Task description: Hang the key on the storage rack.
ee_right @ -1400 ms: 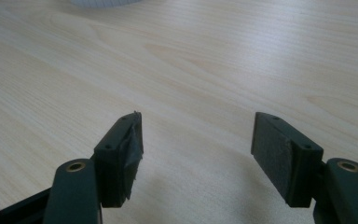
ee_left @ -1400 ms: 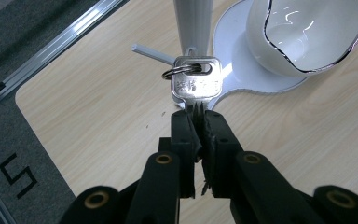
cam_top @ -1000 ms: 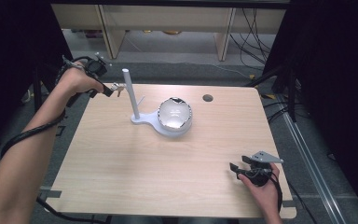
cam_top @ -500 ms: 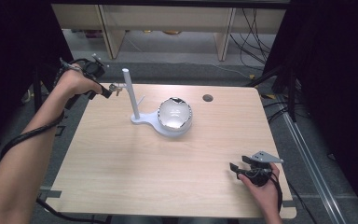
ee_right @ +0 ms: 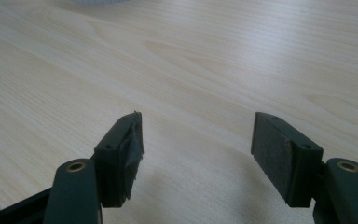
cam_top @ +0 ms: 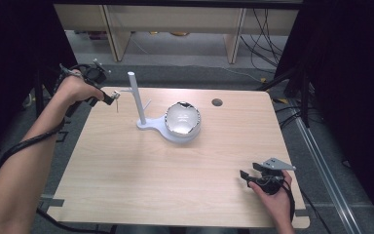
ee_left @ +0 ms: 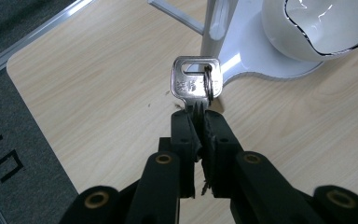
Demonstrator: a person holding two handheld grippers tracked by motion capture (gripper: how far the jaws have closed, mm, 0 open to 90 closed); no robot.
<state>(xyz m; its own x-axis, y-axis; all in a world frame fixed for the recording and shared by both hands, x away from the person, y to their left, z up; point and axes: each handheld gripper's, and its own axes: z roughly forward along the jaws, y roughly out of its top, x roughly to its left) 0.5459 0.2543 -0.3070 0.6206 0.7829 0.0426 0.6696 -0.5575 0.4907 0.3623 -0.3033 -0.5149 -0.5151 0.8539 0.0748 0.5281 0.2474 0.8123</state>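
A silver key [ee_left: 196,83] with a small ring through its head sticks out from my left gripper [ee_left: 197,122], whose jaws are shut on the key's blade. In the high view that left gripper [cam_top: 111,99] hovers over the table's far left corner, with the key [cam_top: 118,104] hanging just left of the white stand's upright post [cam_top: 135,97]. The stand's white base [cam_top: 152,125] carries a shiny white bowl [cam_top: 181,120]. My right gripper [ee_right: 196,142] rests low over bare wood, jaws open with nothing between them; the right gripper [cam_top: 247,178] sits near the table's front right.
A short peg [ee_left: 175,15] branches off the post near the key. A round cable hole [cam_top: 217,102] lies in the wooden table [cam_top: 126,170] behind the bowl. Dark floor and cables surround the table; a shelf unit stands beyond its far edge.
The left hand has drifted slightly left and back from the post with the key. The right hand has not moved.
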